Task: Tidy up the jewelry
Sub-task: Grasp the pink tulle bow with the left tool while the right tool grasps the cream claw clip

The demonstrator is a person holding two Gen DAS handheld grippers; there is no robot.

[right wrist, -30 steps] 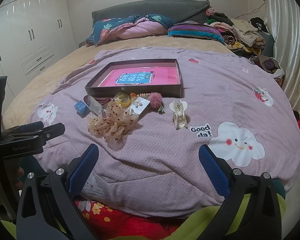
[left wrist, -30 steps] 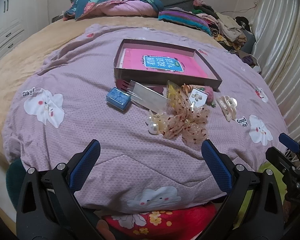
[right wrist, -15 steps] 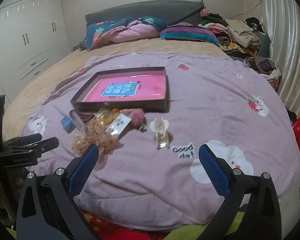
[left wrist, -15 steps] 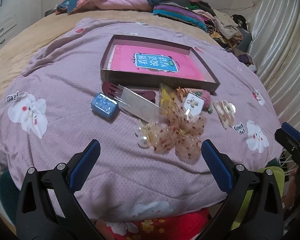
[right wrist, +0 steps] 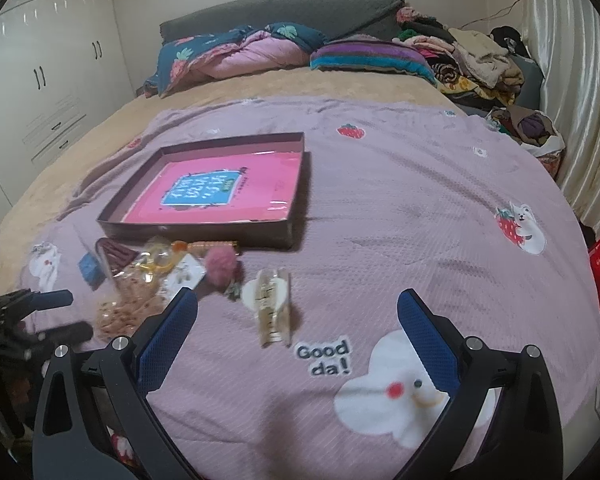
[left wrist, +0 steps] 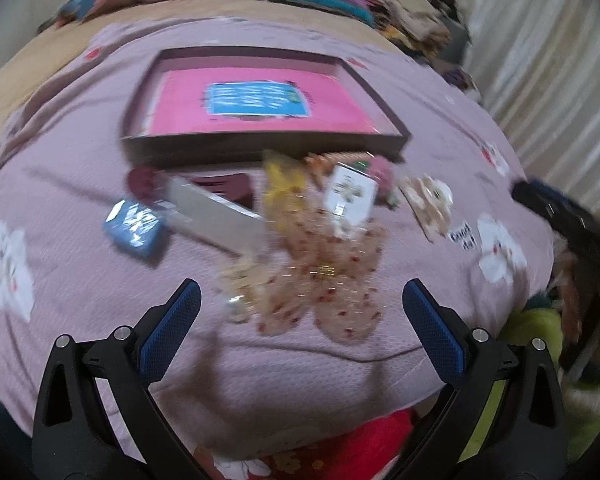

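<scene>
Left wrist view: the left gripper [left wrist: 300,312], fingers wide and holding nothing, is hovering near the sheer beige spotted bow [left wrist: 324,272]; the flimsy fabric could snag neighbouring pieces.

Right wrist view: the right gripper [right wrist: 298,324], fingers wide and empty, is facing the cream claw hair clip [right wrist: 270,304], lying near the dark shallow cardboard tray [right wrist: 196,232].

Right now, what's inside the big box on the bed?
The box holds a flat pink sheet with a blue label covering nearly its whole floor. No jewelry lies on it yet. Whatever is under the sheet is hidden.
</scene>
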